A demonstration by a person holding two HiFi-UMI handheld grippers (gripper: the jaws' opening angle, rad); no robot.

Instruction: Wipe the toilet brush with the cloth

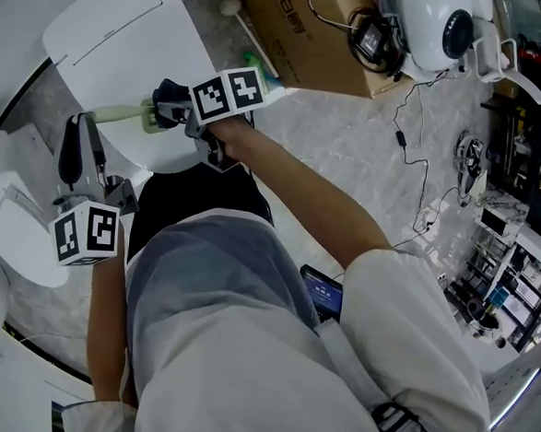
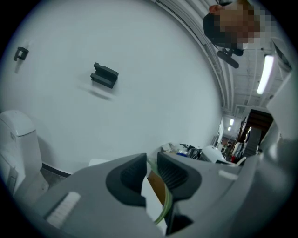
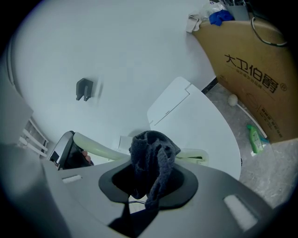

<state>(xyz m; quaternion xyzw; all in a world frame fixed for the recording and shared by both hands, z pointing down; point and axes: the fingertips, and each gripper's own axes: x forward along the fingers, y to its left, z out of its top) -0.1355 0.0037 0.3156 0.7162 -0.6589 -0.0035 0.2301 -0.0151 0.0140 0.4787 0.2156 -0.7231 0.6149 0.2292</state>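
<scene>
Plainly, the coming stroke turns on how the toilet brush (image 3: 100, 146) lies to the cloth (image 3: 151, 158). Its pale green handle runs crosswise just beyond the right gripper (image 3: 148, 182), side to side in that gripper's view. The cloth is bunched right at the handle, though whether they touch cannot be told.

The right gripper is clamped on the cloth, a dark, soft, nubbly knit that hangs in a crumpled wad from between the jaws. The left gripper (image 2: 151, 161) is closed narrowly on the handle itself, a thin, smooth, slightly curved plastic rod pinched between ribbed pads.

In the head view the handle reaches from the left gripper across toward the right one, held in the air above the white toilet (image 1: 108, 33), whose lid is glossy and rounded. The right gripper is therefore the one placed to wipe. It should probably slide along the handle's length, not across it, while the left holds the rod steady. The bristle end cannot be made out for certain. A cardboard box (image 1: 293, 27) stands on the floor (image 1: 368, 143) beyond.
</scene>
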